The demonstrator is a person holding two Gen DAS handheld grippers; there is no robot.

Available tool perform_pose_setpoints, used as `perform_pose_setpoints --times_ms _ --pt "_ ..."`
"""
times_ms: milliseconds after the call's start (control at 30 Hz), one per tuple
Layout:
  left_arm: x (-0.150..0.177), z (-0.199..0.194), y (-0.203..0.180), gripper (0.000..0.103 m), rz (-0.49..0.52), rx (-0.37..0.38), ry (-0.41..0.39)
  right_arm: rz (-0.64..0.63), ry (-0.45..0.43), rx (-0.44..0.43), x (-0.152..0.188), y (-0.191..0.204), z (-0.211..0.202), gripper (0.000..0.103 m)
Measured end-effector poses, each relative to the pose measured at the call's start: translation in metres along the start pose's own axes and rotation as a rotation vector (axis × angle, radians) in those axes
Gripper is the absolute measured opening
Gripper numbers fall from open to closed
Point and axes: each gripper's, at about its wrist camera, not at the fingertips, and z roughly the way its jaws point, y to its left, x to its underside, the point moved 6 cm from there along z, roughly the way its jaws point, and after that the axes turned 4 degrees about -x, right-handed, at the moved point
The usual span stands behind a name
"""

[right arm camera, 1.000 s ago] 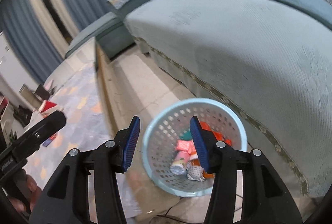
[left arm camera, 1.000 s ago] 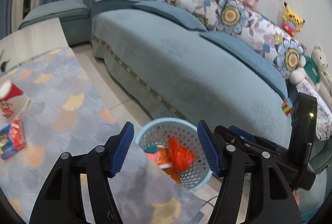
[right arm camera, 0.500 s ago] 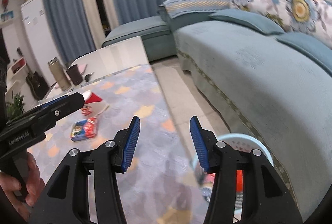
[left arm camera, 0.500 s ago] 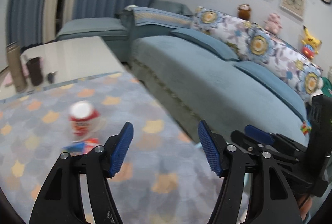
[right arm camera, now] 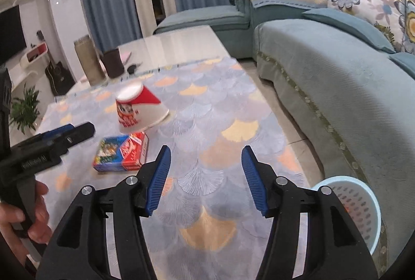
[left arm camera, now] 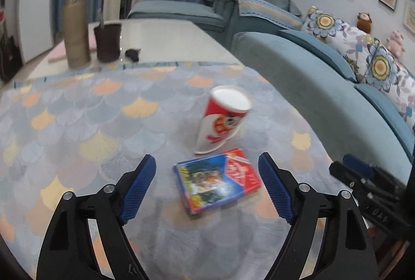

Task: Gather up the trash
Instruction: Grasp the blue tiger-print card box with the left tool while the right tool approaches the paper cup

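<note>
A red and white paper cup (left arm camera: 223,119) stands upside down and tilted on the patterned tablecloth; it also shows in the right wrist view (right arm camera: 137,107). A flat blue and red box (left arm camera: 218,182) lies just in front of it, also seen in the right wrist view (right arm camera: 122,156). My left gripper (left arm camera: 207,188) is open and empty, its jaws on either side of the box, above it. My right gripper (right arm camera: 206,180) is open and empty over the tablecloth, to the right of the box. A light blue basket (right arm camera: 350,210) stands on the floor at the table's right corner.
A tan canister (left arm camera: 75,32), a dark cup (left arm camera: 107,42) and a small dark object (left arm camera: 132,53) stand at the table's far end. A blue sofa (right arm camera: 337,67) runs along the right. The left gripper's body (right arm camera: 44,147) shows at the left of the right wrist view.
Both grippers swung away from the basket to the table. The cup and box now lie close in front of the left gripper. Both stayed open.
</note>
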Motion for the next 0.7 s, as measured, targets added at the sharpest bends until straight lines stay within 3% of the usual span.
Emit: perform_pose_setpoints --times_ms 100,167,433,533,700 --pt "0.002 0.015 0.013 0.079 -0.034 0.011 0.034 -0.004 0.026 -0.004 0.011 0.001 0.016 0.051" --pt "0.001 0.023 0.018 0.079 -0.048 0.020 0.044 -0.002 0.053 -0.009 0.016 0.000 0.023 0.037" --pt "0.008 0.058 0.002 0.079 -0.019 0.149 0.170 0.010 0.085 -0.066 0.019 0.002 0.029 0.037" --pt "0.017 0.052 -0.007 0.079 0.020 0.141 0.179 0.030 0.108 -0.092 0.020 0.000 0.031 0.037" --pt "0.046 0.030 -0.030 0.079 0.063 0.289 0.244 0.085 0.104 -0.120 0.019 -0.007 0.030 0.037"
